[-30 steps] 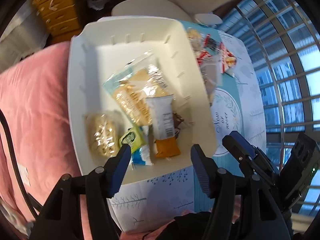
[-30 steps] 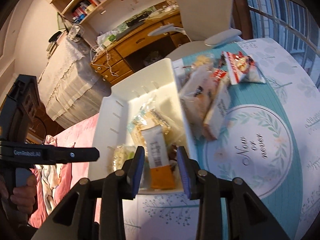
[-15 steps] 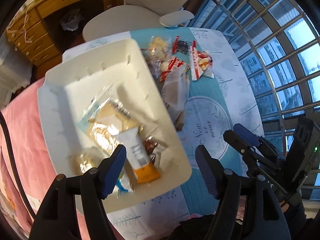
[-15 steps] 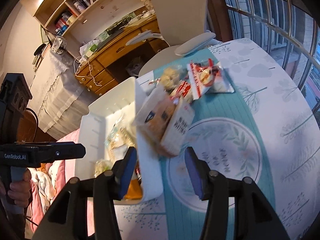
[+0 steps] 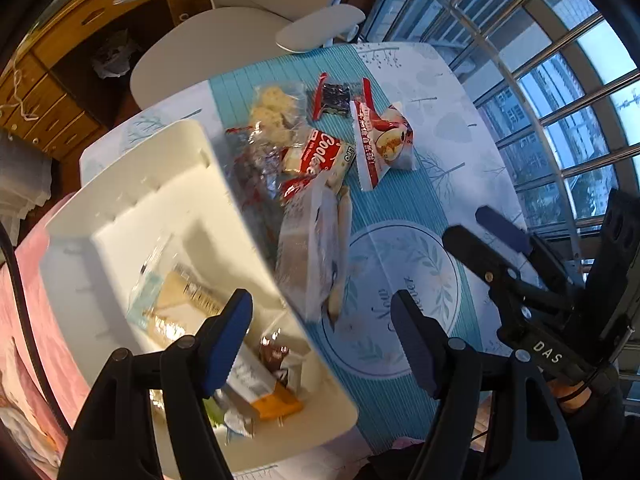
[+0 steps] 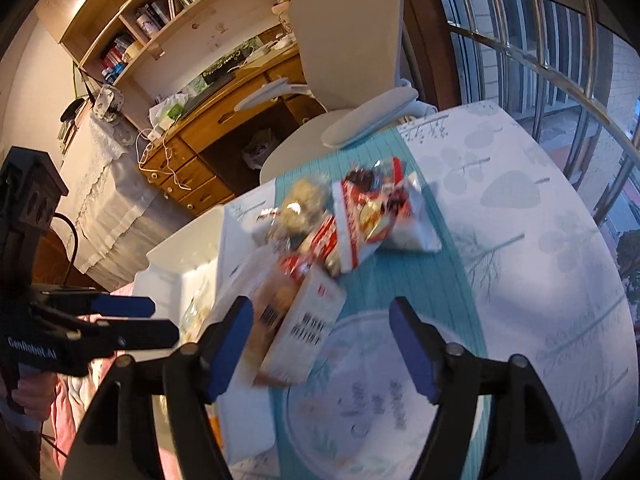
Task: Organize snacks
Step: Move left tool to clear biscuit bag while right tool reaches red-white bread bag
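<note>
The left tongs (image 5: 322,344) are open about halfway and hold nothing. One blue pad (image 5: 228,340) hangs over the white box (image 5: 120,216), and the other hangs over the round leaf picture (image 5: 400,292) on the surface (image 5: 440,92).

The right tongs (image 6: 322,348) have just been opening. They are wide apart now, with nothing pressed between them. They hang over the same round picture, and a white snack box with black writing (image 6: 308,324) lies just past the left pad.

The white box sits on the left part of the surface, beside the pink bedding (image 5: 28,292). Some snacks lie in it: a clear bag with pale crackers (image 5: 180,296), a white and orange bar (image 5: 264,392) and a small brown packet (image 5: 274,354).

Just beside the white box, more snacks lie in a heap on the blue cloth. Nearest is a pale see-through pack (image 5: 312,252) that leans on the wall of the white box. Behind it are a red cookie pack (image 5: 324,154) and a clear bag of round puffs (image 5: 272,114). Next to them is a white and red bag (image 5: 384,140), and behind that a small dark sweet in a red wrapper (image 5: 334,98).

Farther back stands a white chair (image 6: 352,52), touching the edge of the surface. Behind it are a wooden desk (image 6: 224,108) and a bookshelf (image 6: 160,12). A barred window (image 5: 560,92) is on the right.
</note>
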Demonstrator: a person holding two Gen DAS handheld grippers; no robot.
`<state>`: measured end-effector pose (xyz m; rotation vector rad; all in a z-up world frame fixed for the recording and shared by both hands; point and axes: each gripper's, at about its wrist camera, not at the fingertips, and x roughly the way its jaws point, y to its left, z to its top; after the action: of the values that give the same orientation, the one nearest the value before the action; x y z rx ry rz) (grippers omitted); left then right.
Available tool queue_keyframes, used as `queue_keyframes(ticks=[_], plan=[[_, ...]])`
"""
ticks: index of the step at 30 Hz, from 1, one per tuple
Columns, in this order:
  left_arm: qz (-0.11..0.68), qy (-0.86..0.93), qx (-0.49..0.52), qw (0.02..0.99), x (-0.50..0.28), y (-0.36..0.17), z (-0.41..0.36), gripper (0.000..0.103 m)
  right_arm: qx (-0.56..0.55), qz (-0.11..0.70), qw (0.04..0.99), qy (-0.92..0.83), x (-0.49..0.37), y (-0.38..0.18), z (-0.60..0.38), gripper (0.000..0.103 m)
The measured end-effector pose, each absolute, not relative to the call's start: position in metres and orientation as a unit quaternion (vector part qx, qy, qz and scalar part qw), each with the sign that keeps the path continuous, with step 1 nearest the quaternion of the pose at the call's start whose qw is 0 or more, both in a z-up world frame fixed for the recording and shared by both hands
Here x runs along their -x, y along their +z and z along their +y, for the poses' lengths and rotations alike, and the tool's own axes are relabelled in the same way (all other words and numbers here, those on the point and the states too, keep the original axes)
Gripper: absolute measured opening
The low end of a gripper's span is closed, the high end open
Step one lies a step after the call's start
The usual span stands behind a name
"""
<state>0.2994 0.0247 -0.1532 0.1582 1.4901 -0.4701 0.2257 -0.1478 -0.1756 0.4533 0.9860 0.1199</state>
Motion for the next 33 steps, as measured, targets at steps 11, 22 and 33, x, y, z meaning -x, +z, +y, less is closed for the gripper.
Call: queue_keyframes(ticks=[11,22,33], plan=[[0.692,-0.205,-0.108,0.683,-0.333,-0.194,-0.016,0.071,-0.175,0.455,0.872,0.048,-0.275,-0.213,-0.166,0.075],[0.706,-0.198,-0.125,0.668,-0.348,-0.22,-0.027,0.071,-0.121,0.446,0.886,0.044,-0.303,-0.254,-0.161,0.075],[0.722,-0.179,-0.13,0.655,-0.354,-0.237,-0.024,0.053,-0.114,0.44,0.889,0.059,-0.314,-0.276,-0.157,0.078]])
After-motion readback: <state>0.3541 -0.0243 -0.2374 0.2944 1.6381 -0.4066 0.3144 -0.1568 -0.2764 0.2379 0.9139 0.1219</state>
